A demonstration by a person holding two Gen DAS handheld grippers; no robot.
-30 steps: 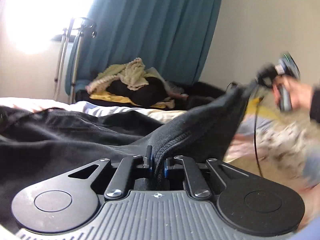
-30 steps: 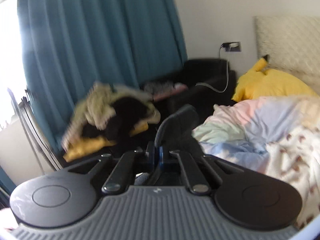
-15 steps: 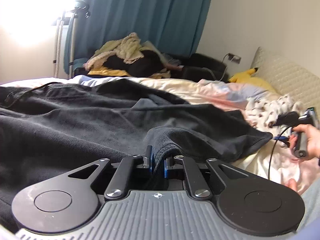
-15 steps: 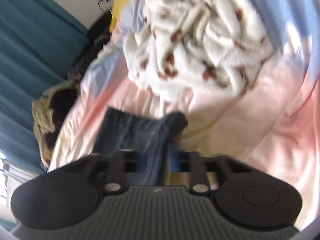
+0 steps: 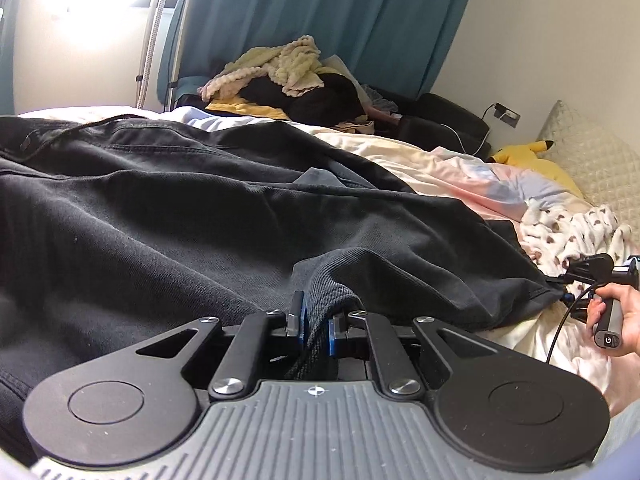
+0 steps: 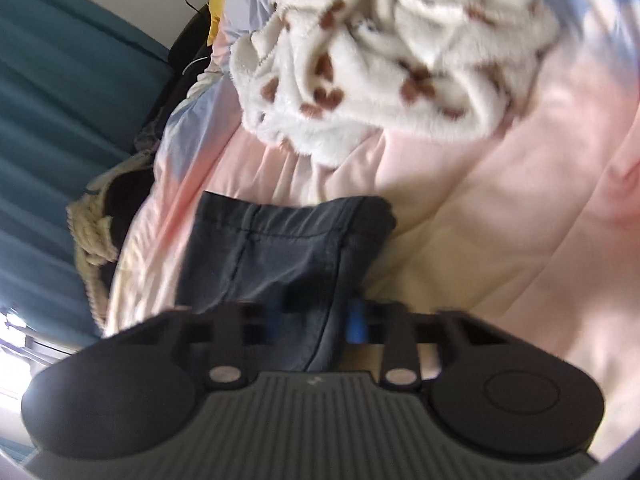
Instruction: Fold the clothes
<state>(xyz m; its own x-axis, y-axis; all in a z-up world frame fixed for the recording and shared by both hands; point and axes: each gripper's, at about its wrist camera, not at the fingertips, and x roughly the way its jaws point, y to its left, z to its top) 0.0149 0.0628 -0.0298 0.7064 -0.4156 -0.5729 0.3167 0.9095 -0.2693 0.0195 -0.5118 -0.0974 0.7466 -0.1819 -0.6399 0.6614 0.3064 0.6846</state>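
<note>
**Desk:** What is the setting?

**Photographer:** A bedroom with teal curtains (image 5: 332,12) and a bright window at the far left. The working surface is a bed (image 5: 404,156) under a pink and cream quilt (image 6: 500,208). A heap of other clothes (image 5: 288,76) sits beyond the bed's far edge, a yellow soft toy (image 5: 524,152) by the headboard, and a fluffy white blanket with brown spots (image 6: 376,60) toward the head end.

**Desk:** And the garment?

**Photographer:** A black garment (image 5: 192,216) in heavy denim-like cloth with stitched seams, spread over most of the bed from the near edge across to the quilt. The left gripper (image 5: 316,320) is clamped on a ribbed hem at the near edge. The right gripper (image 6: 316,320), carried in a hand (image 5: 616,320), sits at the garment's other end; its jaws have just been closing with dark cloth between them, but the view is too blurred to tell whether the pads have bitten.

**Desk:** How will it handle?

**Photographer:** Likely weighty and limp, sagging between two holds, not slippery, not fragile. The thick hem and seamed corners look like the safest places to grip. The soft quilt may drag and rumple under it, so lifting clear seems wiser than sliding.
</note>
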